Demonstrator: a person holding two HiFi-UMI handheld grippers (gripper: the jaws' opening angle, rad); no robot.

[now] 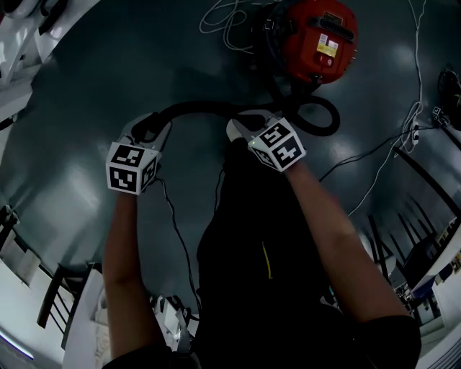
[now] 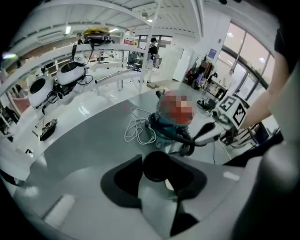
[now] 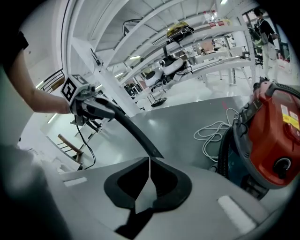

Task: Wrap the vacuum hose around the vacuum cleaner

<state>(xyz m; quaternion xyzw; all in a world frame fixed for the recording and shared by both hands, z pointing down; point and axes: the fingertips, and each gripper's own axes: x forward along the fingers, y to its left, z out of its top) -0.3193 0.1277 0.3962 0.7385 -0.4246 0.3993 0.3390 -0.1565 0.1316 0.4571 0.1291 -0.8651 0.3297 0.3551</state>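
Observation:
The red vacuum cleaner [image 1: 317,39] stands on the dark floor at the top of the head view. Its black hose [image 1: 202,108] loops beside it and arcs left to my left gripper [image 1: 148,131]. In the left gripper view, my left gripper [image 2: 159,165] is shut on the round black hose end [image 2: 158,168], facing the vacuum cleaner [image 2: 164,133]. My right gripper [image 1: 245,124] sits over the middle of the hose. Its jaws [image 3: 149,160] are shut with nothing between them, and the hose [image 3: 133,129] runs off just beyond their tips toward the left gripper [image 3: 89,105]. The vacuum cleaner [image 3: 272,136] is close on the right.
A white cord [image 1: 223,21] lies coiled left of the vacuum cleaner. Thin cables [image 1: 403,137] trail across the floor at right. A chair [image 1: 57,295] stands at lower left and frames at lower right. White benches with round machines [image 2: 70,72] line the far side.

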